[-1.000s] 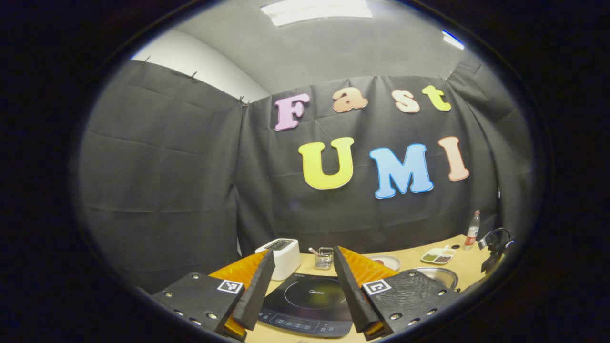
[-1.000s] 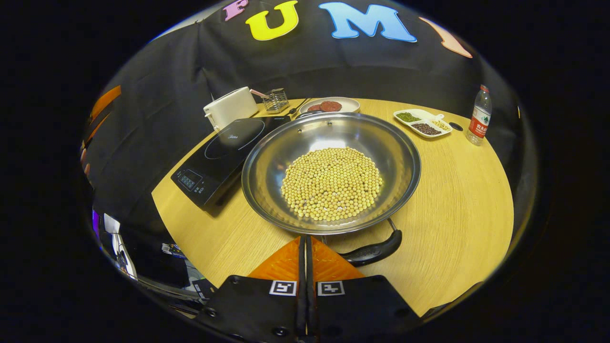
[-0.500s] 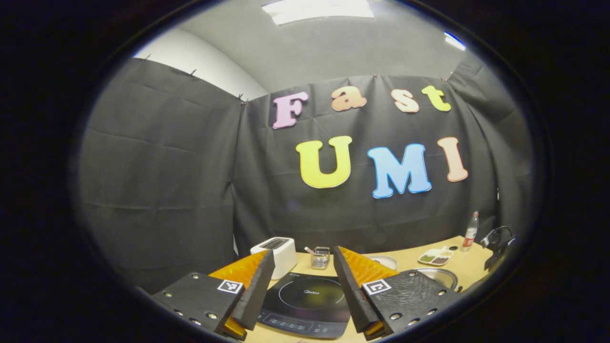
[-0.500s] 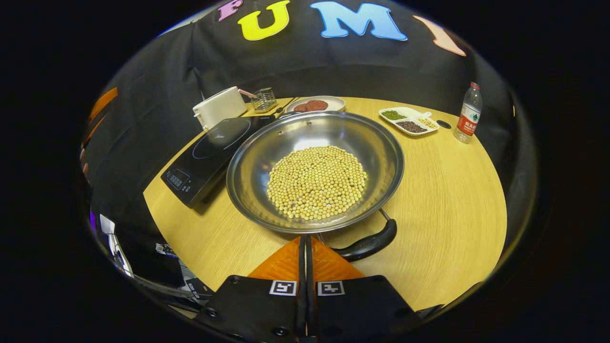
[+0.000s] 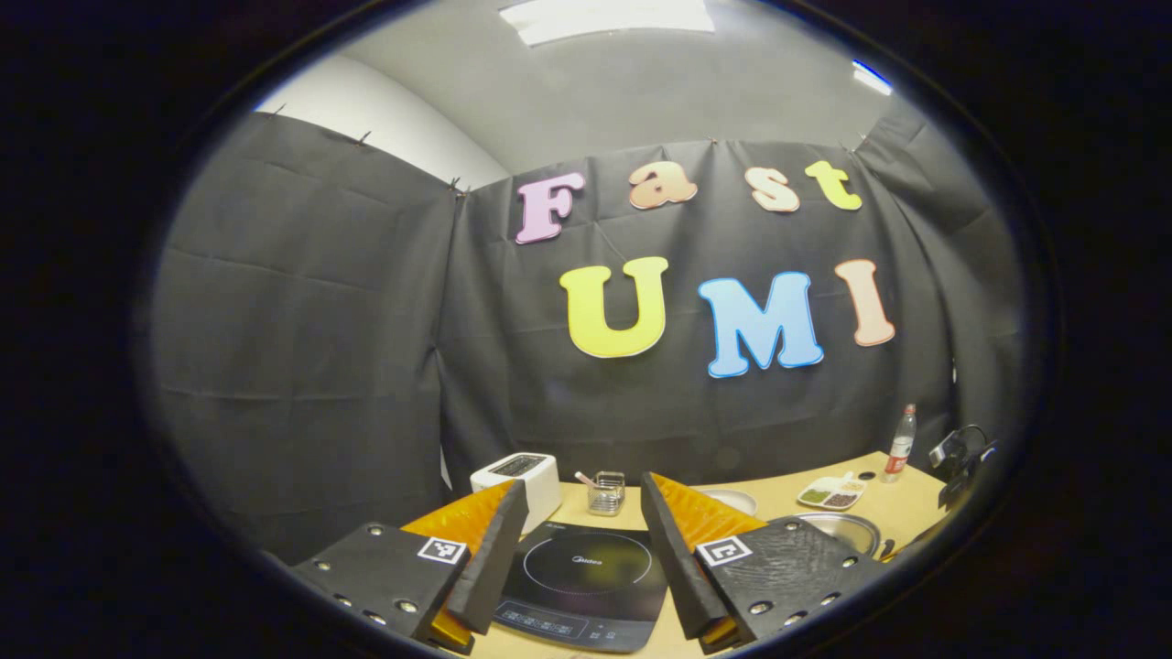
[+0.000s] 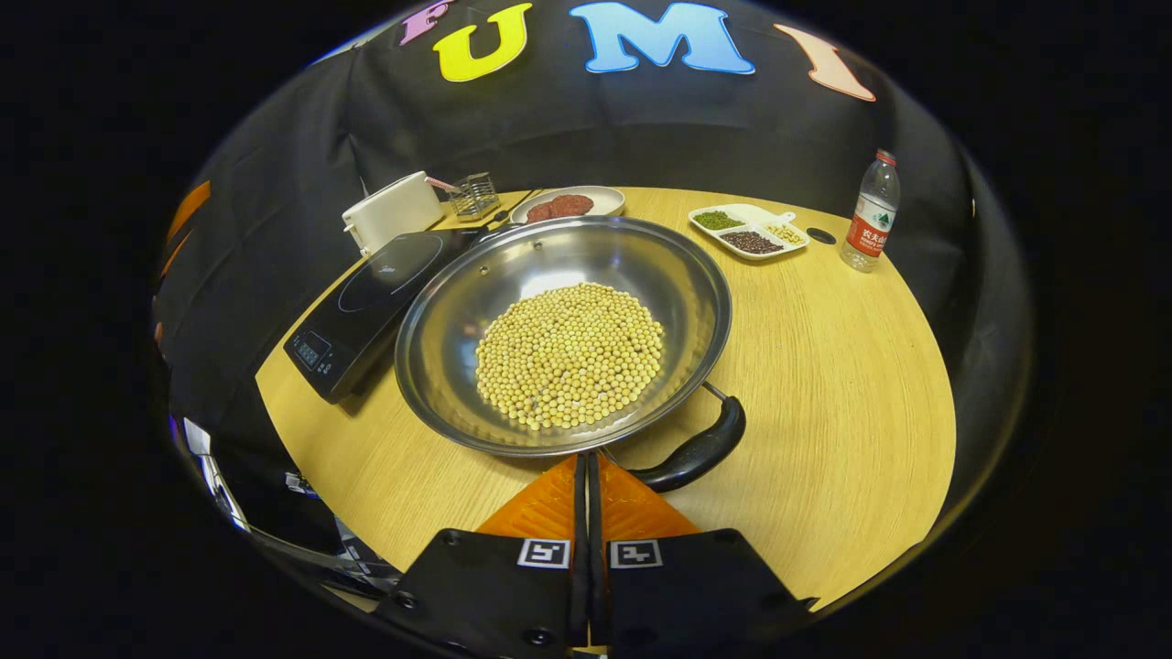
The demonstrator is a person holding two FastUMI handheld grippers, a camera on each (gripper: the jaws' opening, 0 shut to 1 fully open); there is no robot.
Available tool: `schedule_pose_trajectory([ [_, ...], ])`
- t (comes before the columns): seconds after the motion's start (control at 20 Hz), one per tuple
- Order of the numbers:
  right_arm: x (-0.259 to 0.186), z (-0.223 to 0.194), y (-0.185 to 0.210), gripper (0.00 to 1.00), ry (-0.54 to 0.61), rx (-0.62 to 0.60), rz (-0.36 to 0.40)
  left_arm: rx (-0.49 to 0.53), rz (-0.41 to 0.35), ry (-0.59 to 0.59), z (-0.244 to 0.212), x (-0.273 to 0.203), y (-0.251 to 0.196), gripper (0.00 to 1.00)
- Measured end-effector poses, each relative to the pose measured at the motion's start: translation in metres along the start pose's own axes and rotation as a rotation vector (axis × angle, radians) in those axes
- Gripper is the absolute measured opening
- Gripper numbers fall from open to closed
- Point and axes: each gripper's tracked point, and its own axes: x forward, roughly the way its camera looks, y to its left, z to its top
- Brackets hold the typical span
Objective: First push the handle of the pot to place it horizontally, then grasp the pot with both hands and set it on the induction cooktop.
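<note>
A steel pot [image 6: 439, 320] holding several yellow beans [image 6: 569, 352] sits mid-table in the right gripper view. Its black handle [image 6: 693, 450] curves along the near right rim. My right gripper [image 6: 587, 462] is shut with nothing in it, its tips just under the pot's near rim, left of the handle. A black induction cooktop [image 6: 366, 297] lies left of the pot, touching it. In the left gripper view my left gripper [image 5: 582, 502] stands open above the cooktop [image 5: 586, 572], and the pot's rim [image 5: 847, 526] peeks out at the right.
A white toaster [image 6: 392, 210], a small wire basket [image 6: 474, 194] and a plate of dark patties [image 6: 568, 203] stand at the back. A divided dish of grains [image 6: 749, 231] and a water bottle [image 6: 870, 212] are back right. Bare wooden table [image 6: 851, 384] lies right of the pot.
The right gripper has swung rightward, so the pot and cooktop slid left in its view and the handle turned. The left gripper drifted slightly; the cooktop sits more centred between its fingers.
</note>
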Motion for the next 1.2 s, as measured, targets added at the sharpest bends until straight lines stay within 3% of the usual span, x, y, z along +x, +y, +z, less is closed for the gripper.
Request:
schedule_pose_trajectory([
  [1.2,0.019,0.025,-0.072,0.02,0.003,-0.053,-0.120,0.027,0.050,0.019,-0.008,0.000,-0.018,0.73],
])
